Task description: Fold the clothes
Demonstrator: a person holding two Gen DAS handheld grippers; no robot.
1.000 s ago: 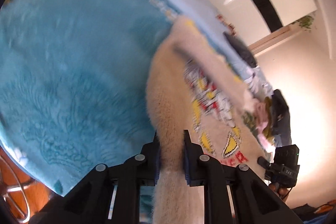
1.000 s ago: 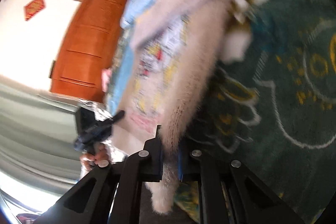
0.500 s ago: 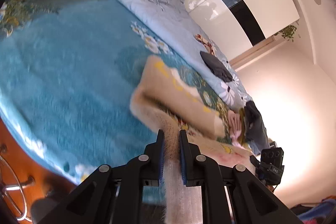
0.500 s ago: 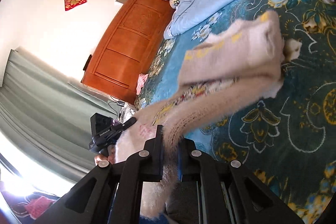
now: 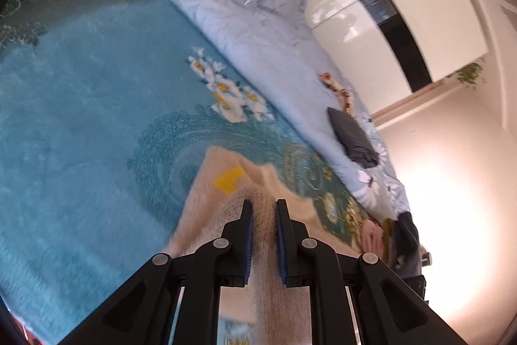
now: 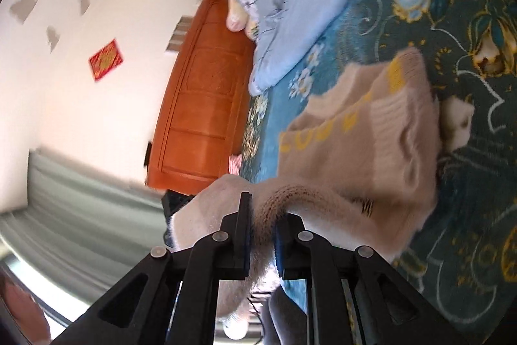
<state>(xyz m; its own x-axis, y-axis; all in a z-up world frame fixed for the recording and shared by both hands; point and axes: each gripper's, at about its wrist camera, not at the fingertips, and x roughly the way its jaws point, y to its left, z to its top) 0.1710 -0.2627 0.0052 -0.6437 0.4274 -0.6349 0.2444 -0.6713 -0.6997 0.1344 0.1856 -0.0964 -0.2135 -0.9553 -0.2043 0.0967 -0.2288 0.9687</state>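
Pinching the beige sweater (image 5: 265, 235) between them, left claw (image 5: 263, 209) and right claw (image 6: 262, 209) grip its edge

Home bedroom: bed with teal blanket (image 5: 80, 105), blue quilt (image 5: 245, 21), wooden headboard (image 6: 200, 99).

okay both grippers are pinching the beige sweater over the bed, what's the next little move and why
Probably lower both grippers forward and lay the pinched edge down on the part already resting on the blanket, then let go. The left gripper and right gripper each have jaws shut on the beige sweater, which already drapes doubled over on the bed, so the fold seems nearly finished.
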